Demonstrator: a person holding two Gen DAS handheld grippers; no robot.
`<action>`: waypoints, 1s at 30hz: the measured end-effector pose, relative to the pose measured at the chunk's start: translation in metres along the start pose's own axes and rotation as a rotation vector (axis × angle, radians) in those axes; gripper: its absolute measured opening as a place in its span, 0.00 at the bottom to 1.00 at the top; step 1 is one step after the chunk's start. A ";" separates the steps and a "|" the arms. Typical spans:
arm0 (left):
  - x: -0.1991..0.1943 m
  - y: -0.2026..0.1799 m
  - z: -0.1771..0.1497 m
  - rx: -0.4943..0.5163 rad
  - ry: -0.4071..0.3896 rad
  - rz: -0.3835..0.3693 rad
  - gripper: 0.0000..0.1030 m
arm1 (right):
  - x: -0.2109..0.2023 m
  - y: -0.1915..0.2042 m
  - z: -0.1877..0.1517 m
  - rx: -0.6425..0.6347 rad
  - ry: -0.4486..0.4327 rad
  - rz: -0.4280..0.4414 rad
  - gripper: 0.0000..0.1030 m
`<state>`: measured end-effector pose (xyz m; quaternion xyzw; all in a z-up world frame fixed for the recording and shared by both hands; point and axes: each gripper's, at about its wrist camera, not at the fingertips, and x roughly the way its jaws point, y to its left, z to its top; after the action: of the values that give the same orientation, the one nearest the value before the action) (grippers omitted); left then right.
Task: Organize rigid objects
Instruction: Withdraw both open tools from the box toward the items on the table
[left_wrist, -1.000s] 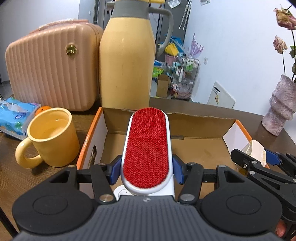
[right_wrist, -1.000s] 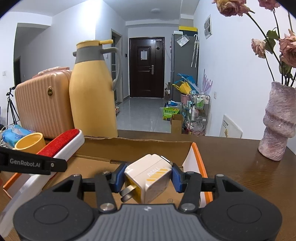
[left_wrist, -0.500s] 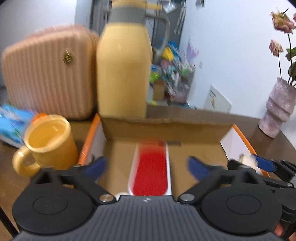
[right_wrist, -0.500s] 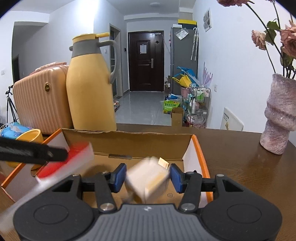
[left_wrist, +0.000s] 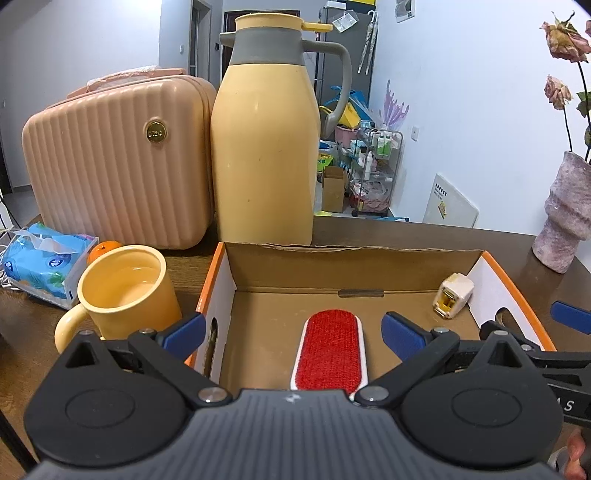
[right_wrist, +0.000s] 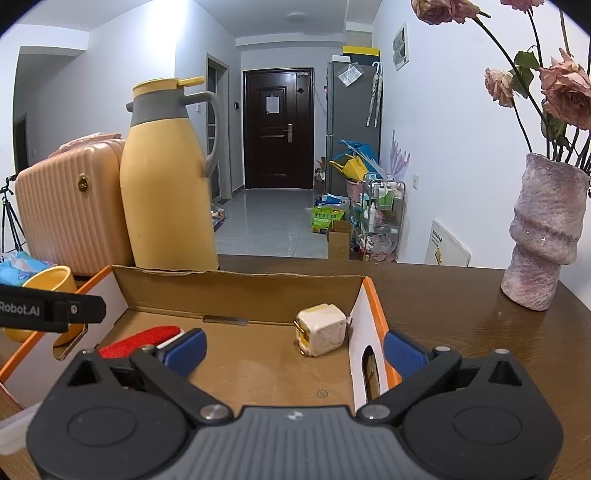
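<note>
A red-and-white lint brush (left_wrist: 328, 350) lies flat on the floor of the open cardboard box (left_wrist: 332, 254), between the open fingers of my left gripper (left_wrist: 293, 334), which is empty above it. The brush also shows in the right wrist view (right_wrist: 142, 338). A white-and-yellow charger plug (right_wrist: 321, 334) lies in the box's far right corner, and shows in the left wrist view (left_wrist: 453, 294). My right gripper (right_wrist: 293, 349) is open and empty above the box (right_wrist: 236, 280), its right finger outside the box's right wall.
A yellow mug (left_wrist: 125, 291) stands left of the box. A tall yellow thermos (left_wrist: 264, 147) and a pink case (left_wrist: 114, 162) stand behind it. A tissue pack (left_wrist: 44, 264) and an orange (left_wrist: 103, 248) are at far left. A pink vase (right_wrist: 543, 236) stands on the table at right.
Both grippers opened. The lint brush dropped from the left gripper onto the box floor, and the charger plug dropped from the right gripper into the box's right corner.
</note>
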<state>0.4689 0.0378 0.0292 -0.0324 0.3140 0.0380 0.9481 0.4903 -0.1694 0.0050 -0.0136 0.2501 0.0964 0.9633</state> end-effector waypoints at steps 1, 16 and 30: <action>-0.001 0.000 0.000 0.001 -0.002 0.001 1.00 | -0.001 0.000 -0.001 -0.002 0.000 -0.002 1.00; -0.021 0.001 -0.010 0.003 -0.025 0.018 1.00 | -0.027 0.006 -0.011 -0.031 -0.014 -0.003 1.00; -0.063 0.002 -0.039 0.010 -0.059 0.014 1.00 | -0.069 0.014 -0.028 -0.034 -0.039 0.003 1.00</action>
<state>0.3953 0.0328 0.0353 -0.0244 0.2865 0.0441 0.9568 0.4153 -0.1701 0.0144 -0.0277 0.2296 0.1023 0.9675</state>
